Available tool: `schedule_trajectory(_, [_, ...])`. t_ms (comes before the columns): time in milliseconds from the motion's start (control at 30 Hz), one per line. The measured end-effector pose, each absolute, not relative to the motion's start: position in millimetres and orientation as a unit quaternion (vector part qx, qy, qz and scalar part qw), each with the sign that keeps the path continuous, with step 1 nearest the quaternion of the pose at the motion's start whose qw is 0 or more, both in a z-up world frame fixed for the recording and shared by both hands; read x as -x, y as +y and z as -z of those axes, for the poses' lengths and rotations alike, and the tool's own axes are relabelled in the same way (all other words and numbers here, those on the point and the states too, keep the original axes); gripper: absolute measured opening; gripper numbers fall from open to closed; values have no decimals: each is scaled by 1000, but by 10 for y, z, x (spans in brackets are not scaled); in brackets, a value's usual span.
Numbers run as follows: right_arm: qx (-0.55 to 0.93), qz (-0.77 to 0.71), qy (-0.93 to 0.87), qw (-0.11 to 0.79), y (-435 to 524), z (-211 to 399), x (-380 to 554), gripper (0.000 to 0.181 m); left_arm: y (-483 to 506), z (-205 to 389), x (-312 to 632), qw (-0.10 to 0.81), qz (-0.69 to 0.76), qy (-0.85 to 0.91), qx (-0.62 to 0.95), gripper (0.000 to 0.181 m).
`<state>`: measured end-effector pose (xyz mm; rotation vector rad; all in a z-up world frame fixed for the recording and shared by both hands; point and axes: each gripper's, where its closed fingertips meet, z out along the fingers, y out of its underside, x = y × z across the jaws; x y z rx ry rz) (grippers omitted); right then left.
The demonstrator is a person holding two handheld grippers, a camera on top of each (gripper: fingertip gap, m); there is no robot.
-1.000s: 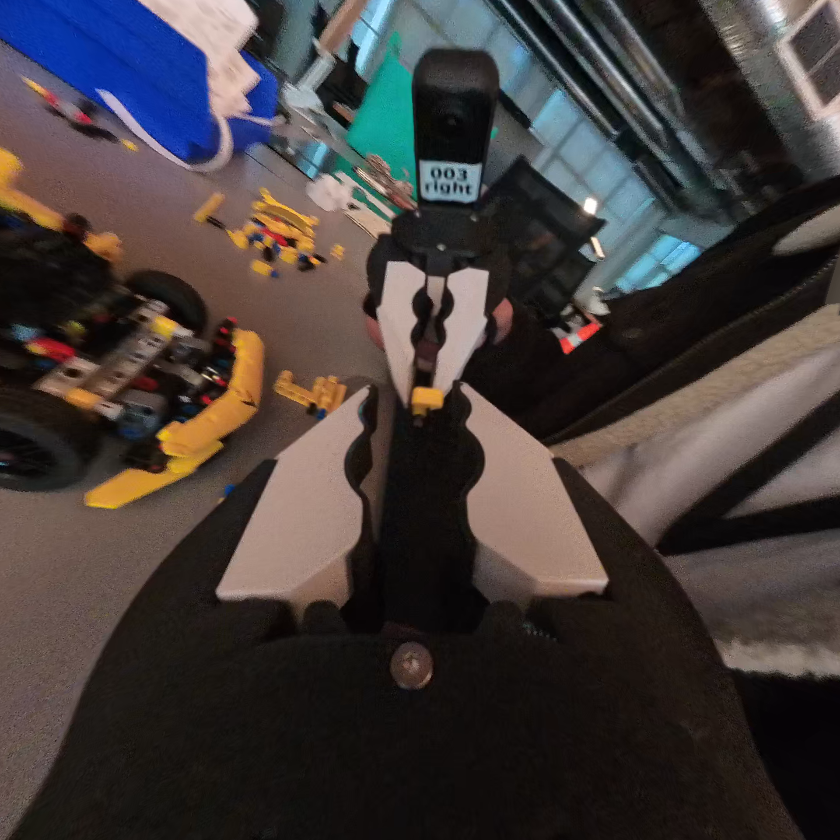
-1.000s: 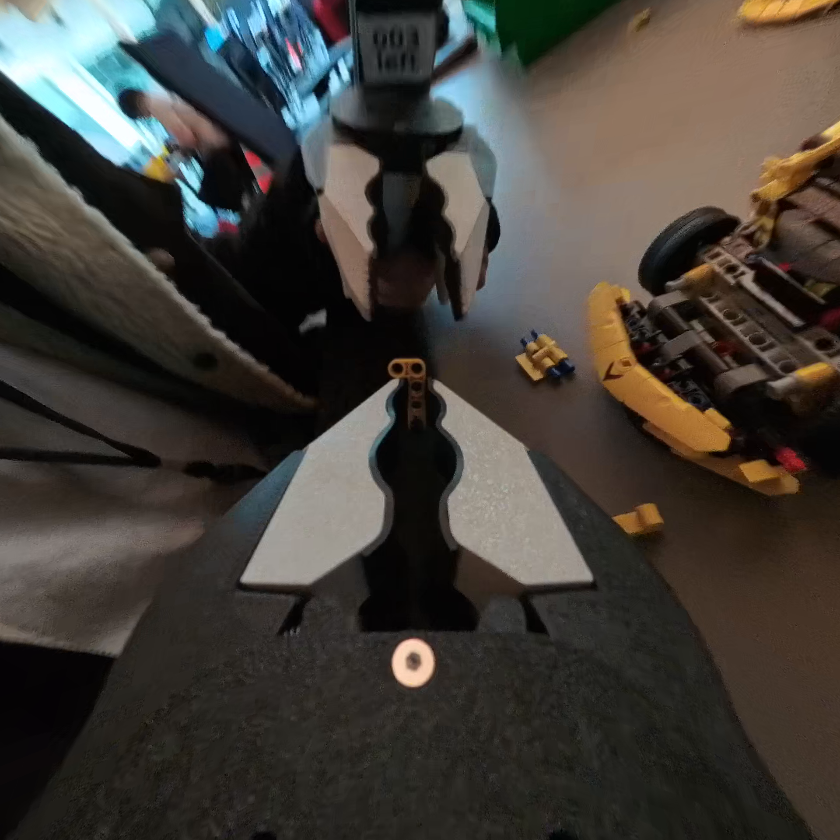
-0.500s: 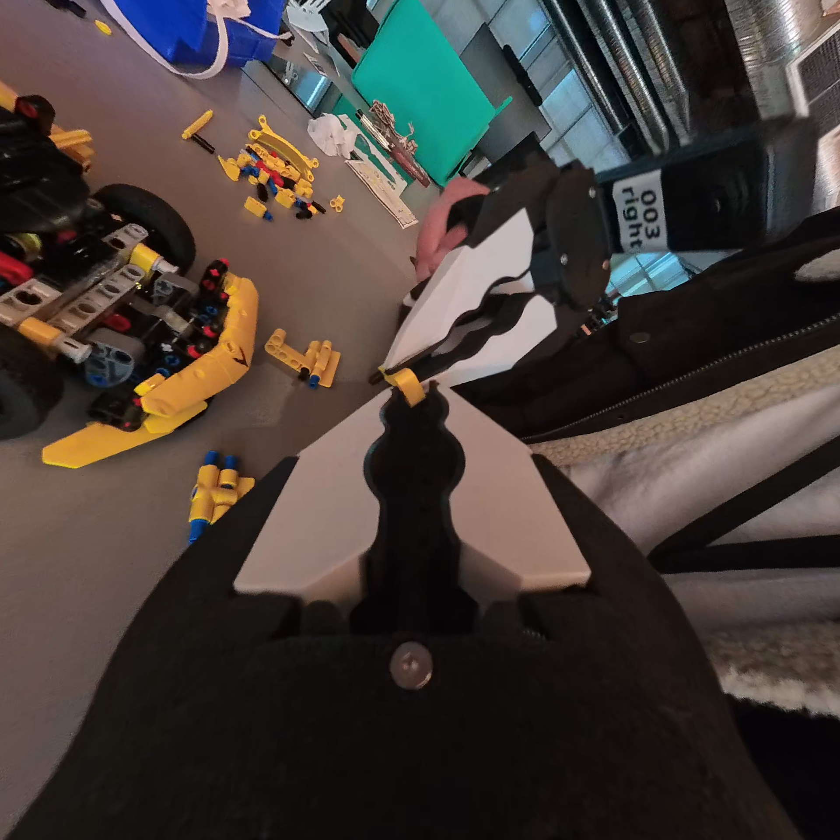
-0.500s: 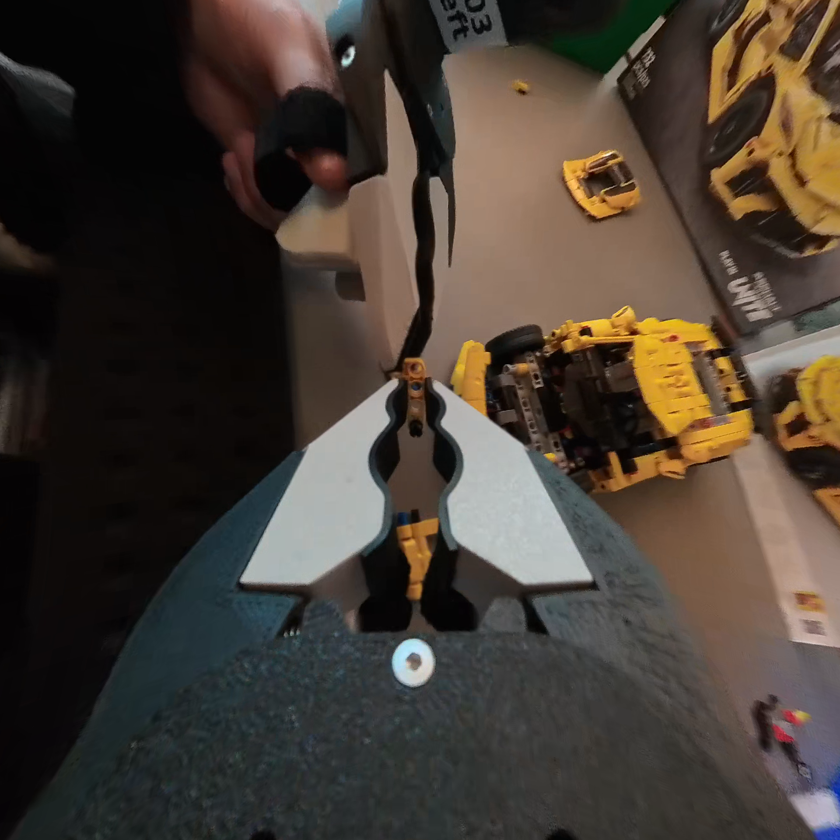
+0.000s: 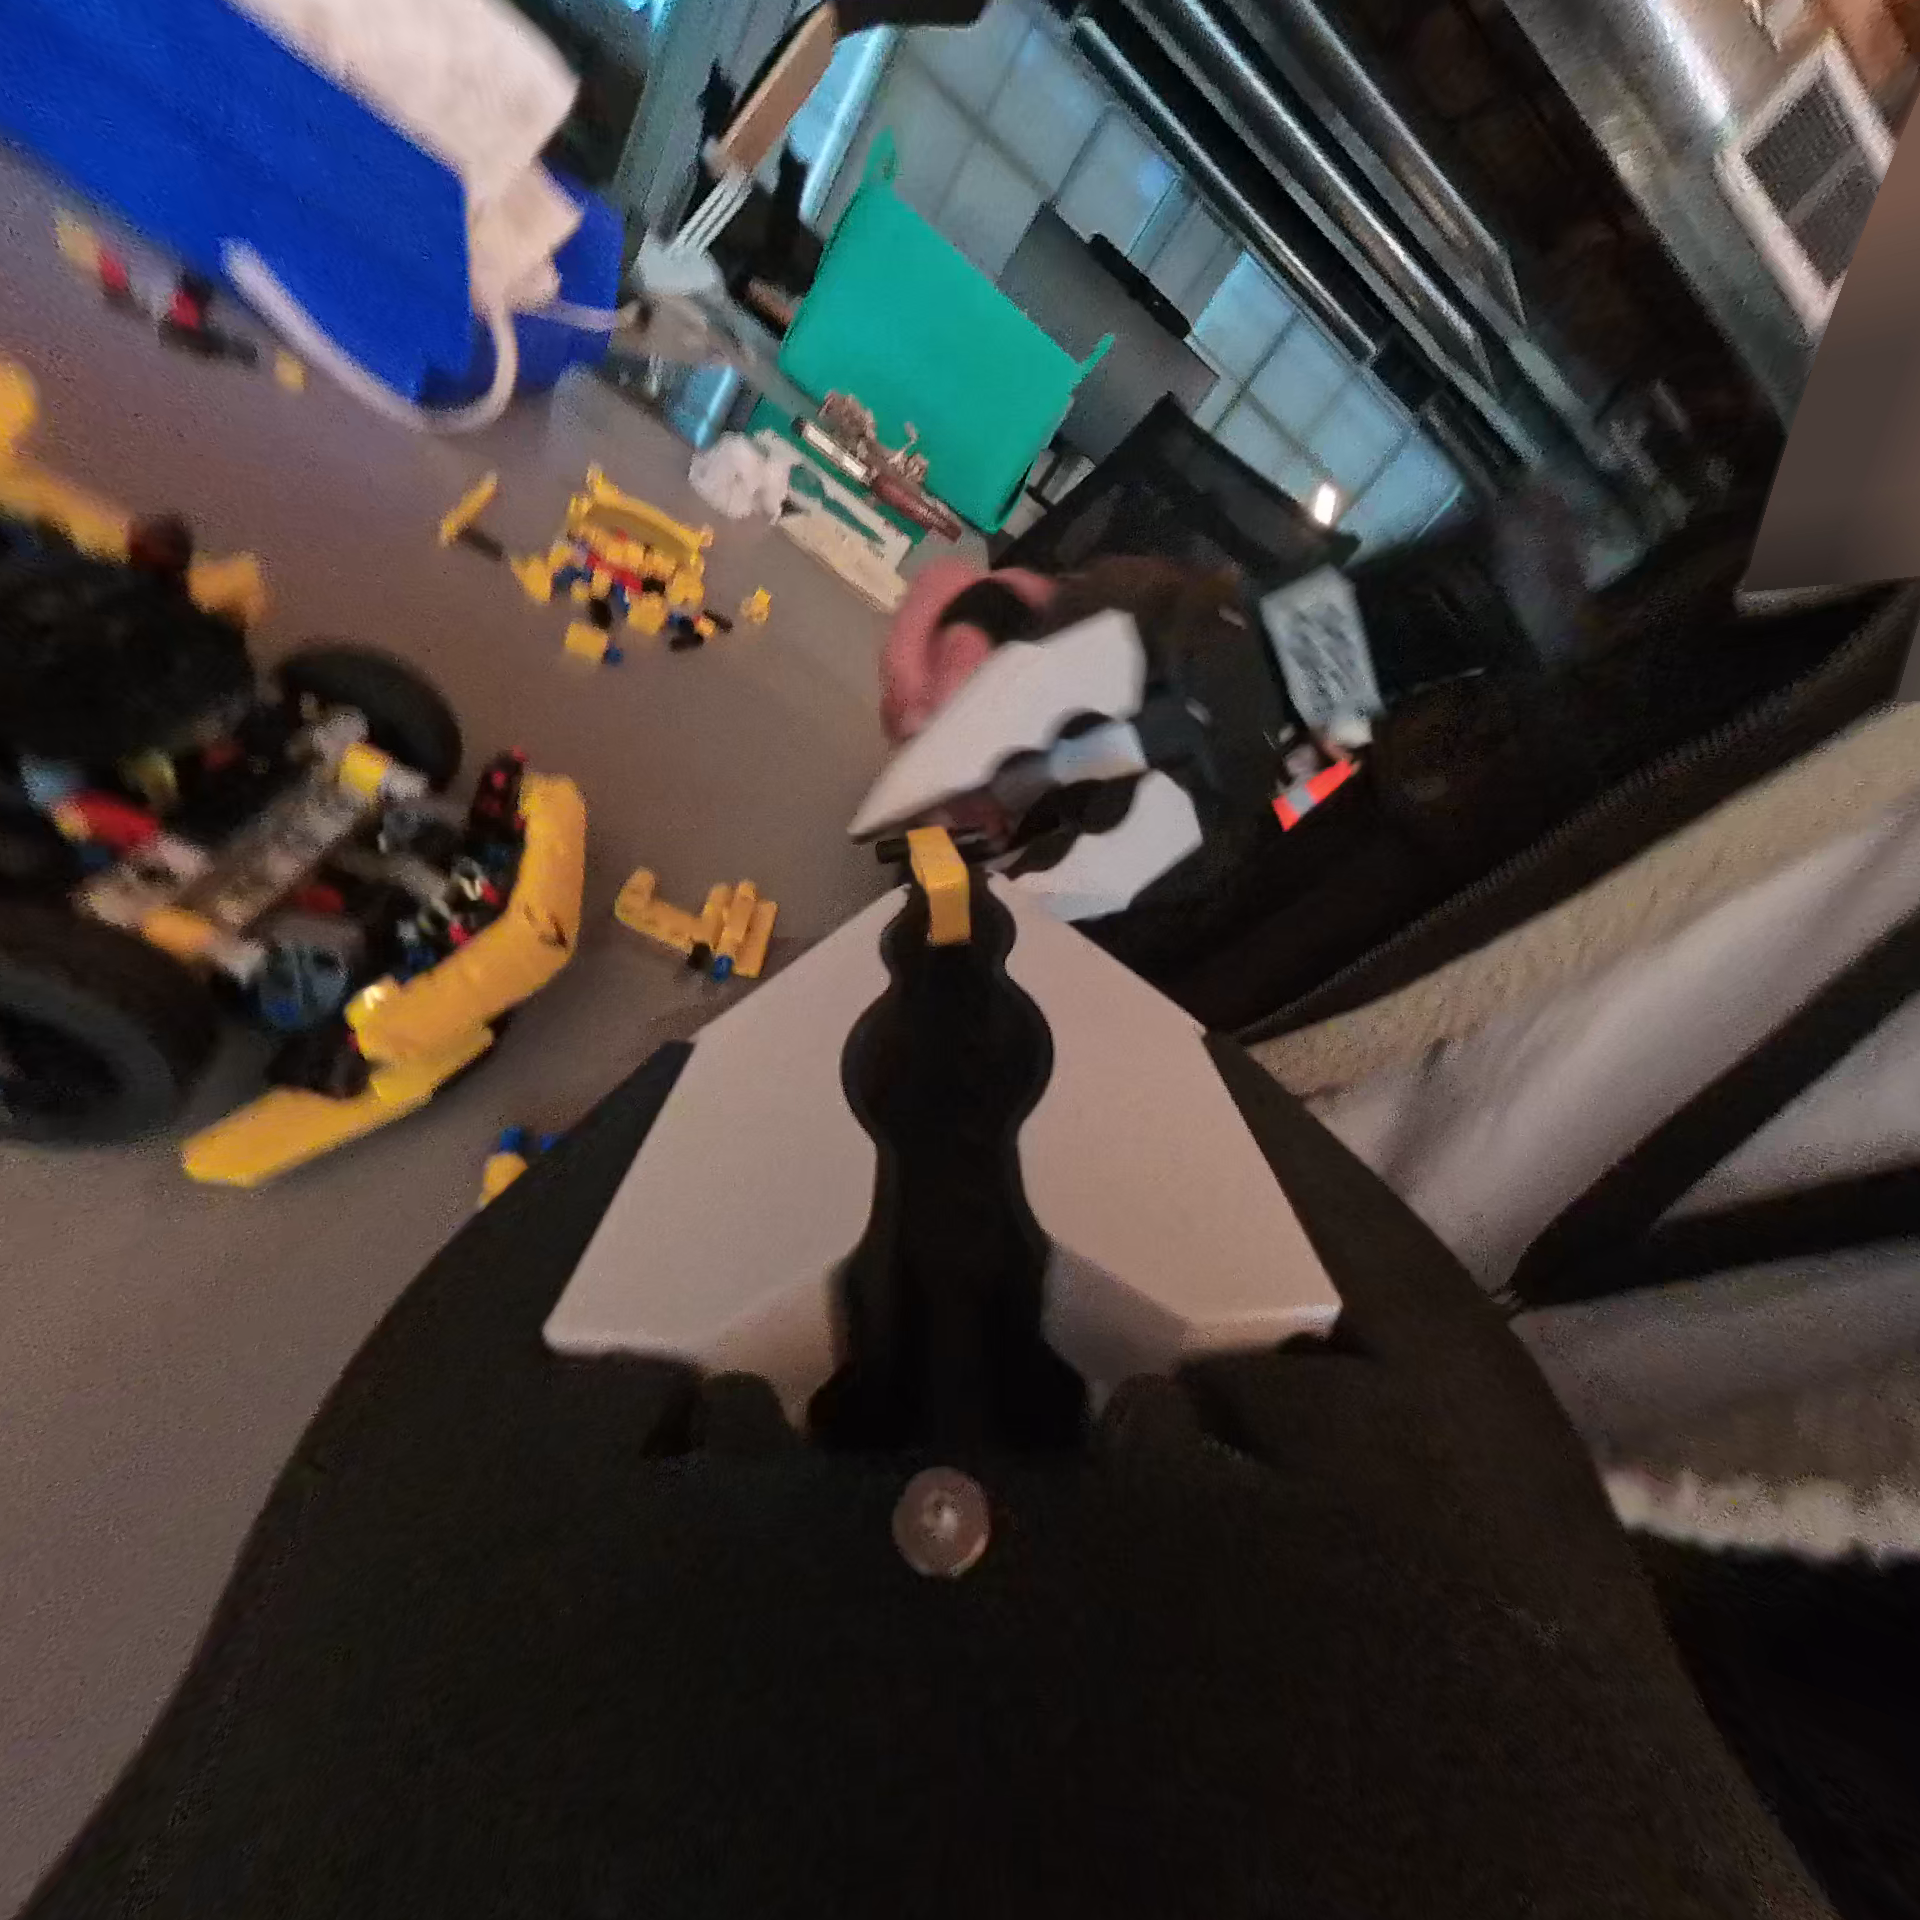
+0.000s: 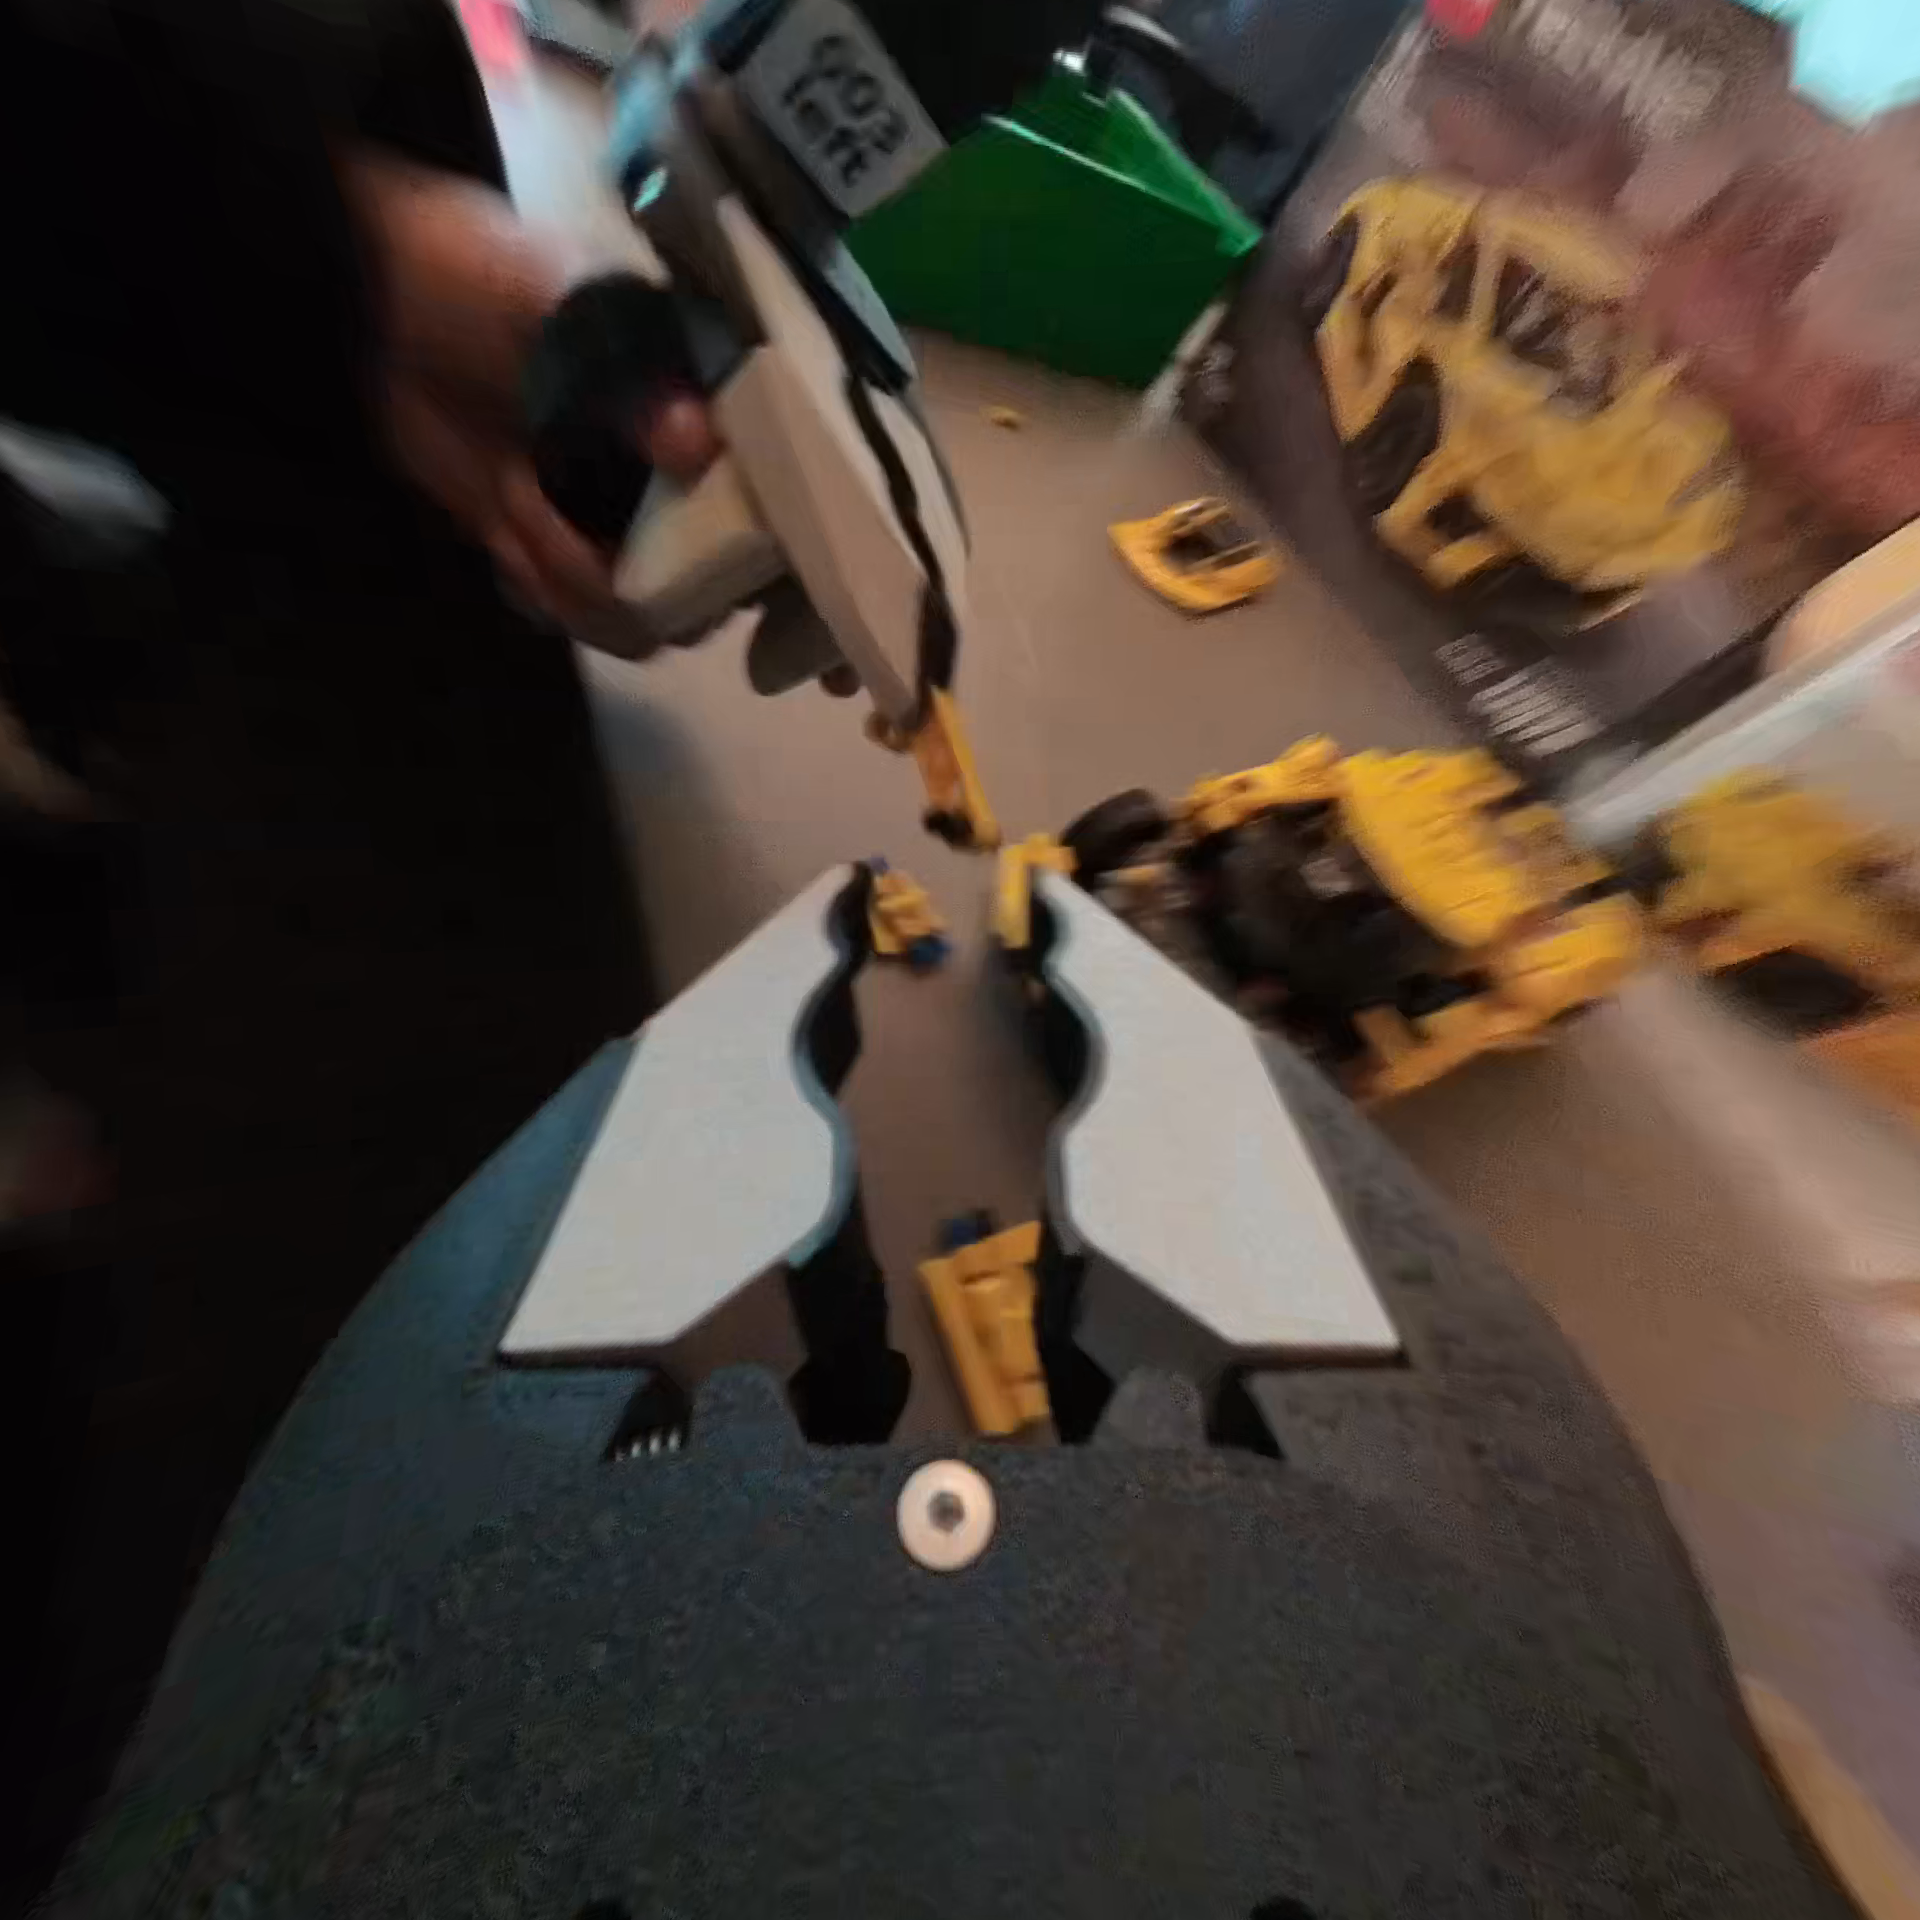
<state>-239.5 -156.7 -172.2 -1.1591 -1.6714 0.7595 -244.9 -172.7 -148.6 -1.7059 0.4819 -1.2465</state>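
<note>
My left gripper (image 5: 940, 920) is shut on a small yellow beam piece (image 5: 940, 883) that sticks out past its tips. In the right wrist view the left gripper (image 6: 914, 717), held by a hand, carries the same piece (image 6: 951, 769) above the grey floor. My right gripper (image 6: 943, 883) is open and empty, a little short of that piece. One of its white fingers (image 5: 997, 717) shows just behind the piece in the left wrist view. A part-built yellow and black toy car (image 5: 447, 956) stands on the floor and also shows in the right wrist view (image 6: 1351, 914).
Small yellow sub-assemblies lie on the floor (image 5: 707, 920) (image 6: 987, 1320). A pile of loose pieces (image 5: 623, 582), a blue bag (image 5: 260, 187) and a green box (image 5: 925, 343) are farther off. A printed car box (image 6: 1558, 416) lies beyond the car. The person's jacket (image 5: 1558, 1039) is on the right. Left and right tips are no more than a few centimetres apart.
My right gripper has opened and let go of the yellow piece, then drawn back. The left gripper keeps the piece. Both views have swung and are blurred.
</note>
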Motion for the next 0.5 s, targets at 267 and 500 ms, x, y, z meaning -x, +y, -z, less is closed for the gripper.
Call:
schedule_trajectory(267, [475, -722, -482, 145, -1870, 1259, 2143, 53, -2006, 1398, 2312, 536, 419, 338, 650, 7])
schedule_trajectory(500, [524, -592, -584, 184, -1910, 1706, 2244, 34, -1942, 1604, 2298, 537, 339, 369, 679, 7])
